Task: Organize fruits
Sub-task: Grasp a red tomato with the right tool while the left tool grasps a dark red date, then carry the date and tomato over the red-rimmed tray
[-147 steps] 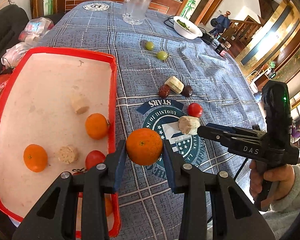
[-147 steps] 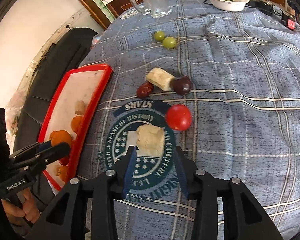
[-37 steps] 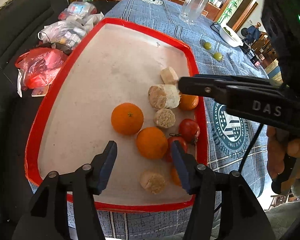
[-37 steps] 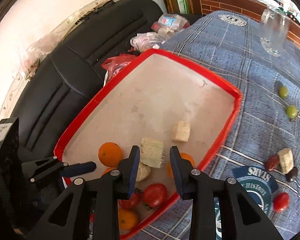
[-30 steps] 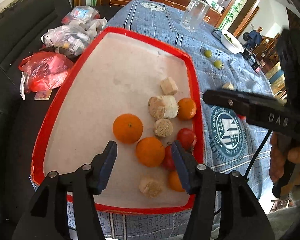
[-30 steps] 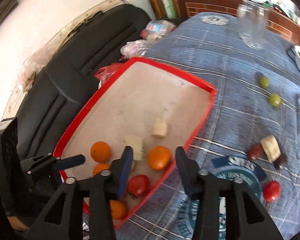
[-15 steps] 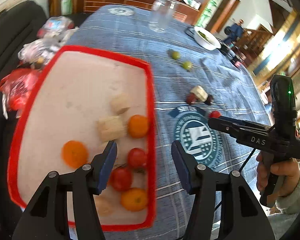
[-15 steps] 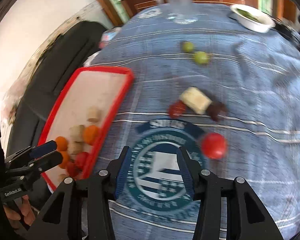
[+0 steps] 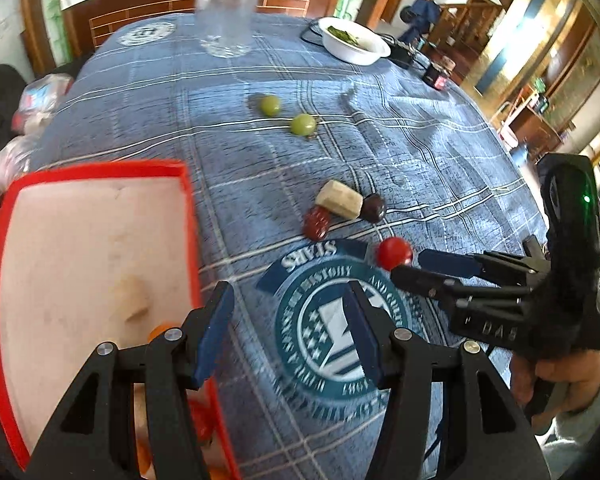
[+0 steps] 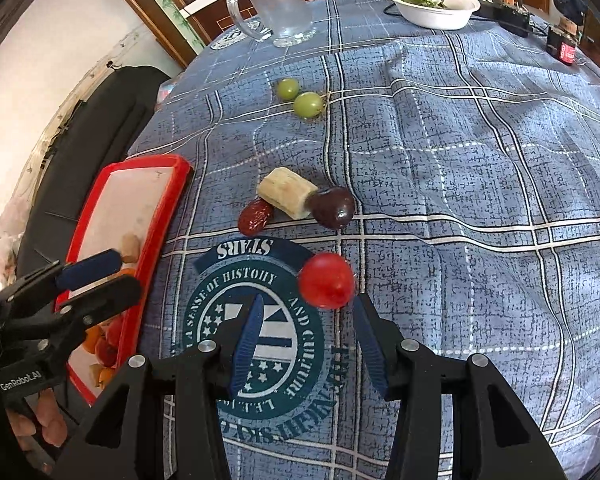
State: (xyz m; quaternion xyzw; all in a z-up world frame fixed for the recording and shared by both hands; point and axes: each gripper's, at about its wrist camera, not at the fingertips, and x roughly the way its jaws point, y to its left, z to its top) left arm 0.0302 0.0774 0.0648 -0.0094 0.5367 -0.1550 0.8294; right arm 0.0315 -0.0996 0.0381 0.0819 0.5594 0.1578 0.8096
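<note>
My right gripper (image 10: 306, 320) is open and empty over the round emblem on the blue cloth. A red tomato (image 10: 326, 280) lies on the cloth just beyond its fingertips, nearer the right one. Further off, a pale chunk (image 10: 288, 192) lies between a red date (image 10: 255, 216) and a dark plum (image 10: 334, 207), touching both. My left gripper (image 9: 288, 320) is open and empty above the cloth, beside the right rim of the red tray (image 9: 188, 240). A pale chunk (image 9: 130, 304) lies in the tray; oranges and tomatoes are partly hidden behind the left finger. Two green grapes (image 9: 303, 124) lie far back.
A glass mug (image 10: 280, 4) and a white bowl (image 10: 432, 4) with greens stand at the table's far end, near a cable and small devices. A black seat (image 10: 100, 128) with plastic bags runs along the table's left side. A hand (image 9: 560, 376) holds the right gripper.
The right gripper let go of a pale chunk over the tray. Both grippers then swung right, off the tray and over the cloth; the right one now sits just behind the red tomato.
</note>
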